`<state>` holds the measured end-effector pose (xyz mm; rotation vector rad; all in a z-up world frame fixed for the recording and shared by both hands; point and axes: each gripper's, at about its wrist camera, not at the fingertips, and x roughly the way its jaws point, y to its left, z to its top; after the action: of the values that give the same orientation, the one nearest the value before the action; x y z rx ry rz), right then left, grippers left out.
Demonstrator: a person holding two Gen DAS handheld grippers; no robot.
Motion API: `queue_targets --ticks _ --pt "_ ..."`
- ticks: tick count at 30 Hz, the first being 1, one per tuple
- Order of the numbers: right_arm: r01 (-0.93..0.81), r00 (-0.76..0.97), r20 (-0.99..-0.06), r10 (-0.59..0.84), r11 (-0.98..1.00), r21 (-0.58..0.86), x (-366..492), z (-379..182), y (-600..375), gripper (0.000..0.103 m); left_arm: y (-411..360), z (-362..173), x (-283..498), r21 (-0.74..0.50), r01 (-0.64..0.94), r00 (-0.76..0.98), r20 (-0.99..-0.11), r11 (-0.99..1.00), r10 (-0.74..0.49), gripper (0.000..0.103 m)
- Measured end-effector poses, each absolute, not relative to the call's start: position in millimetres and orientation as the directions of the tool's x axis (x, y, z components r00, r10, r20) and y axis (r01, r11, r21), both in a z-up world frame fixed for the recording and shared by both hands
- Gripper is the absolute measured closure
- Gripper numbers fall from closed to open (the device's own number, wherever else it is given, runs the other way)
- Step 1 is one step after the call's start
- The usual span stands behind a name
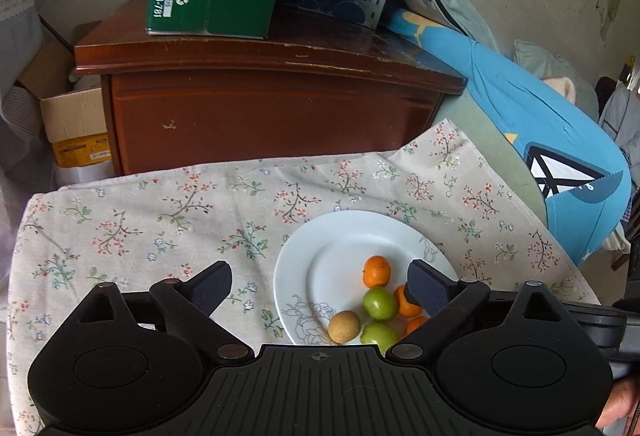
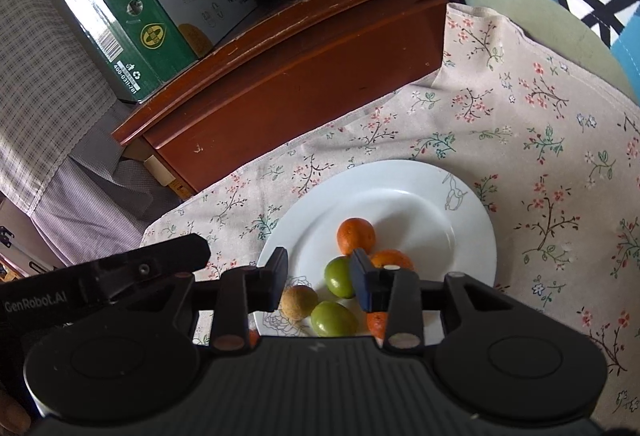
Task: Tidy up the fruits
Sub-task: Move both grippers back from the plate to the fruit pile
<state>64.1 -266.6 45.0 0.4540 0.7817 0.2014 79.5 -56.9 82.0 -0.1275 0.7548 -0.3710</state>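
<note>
White porcelain, the plate lies on the floral cloth with the fruit crowded at its near right: a tangerine, two green fruits and a brownish one. From the left wrist, the left gripper hangs wide open and empty above them. From the right wrist, the right gripper is parted too, holding nothing, the upper green fruit between its fingers. Closing there looks sensible: descend straight, grip gently across the fruit's middle, and avoid nudging the touching tangerine or the green fruit nearer.
</note>
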Motion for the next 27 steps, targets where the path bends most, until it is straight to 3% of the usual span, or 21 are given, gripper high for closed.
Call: queue_targets --ticks 17,27 --pt "-0.063 0.670 -0.646 0.366 0.895 0.442 32.8 46.1 -249.9 0.062 -39.1 73.8 27.0 -0.135 0.235 0.693 -0.671 0.962 -0.264 0.007" --pt "-0.074 0.646 -0.659 0.386 0.891 0.449 6.3 36.9 -237.8 0.062 -22.4 55.8 3.3 -0.168 0.153 0.655 -0.721 0.974 -0.227 0.007"
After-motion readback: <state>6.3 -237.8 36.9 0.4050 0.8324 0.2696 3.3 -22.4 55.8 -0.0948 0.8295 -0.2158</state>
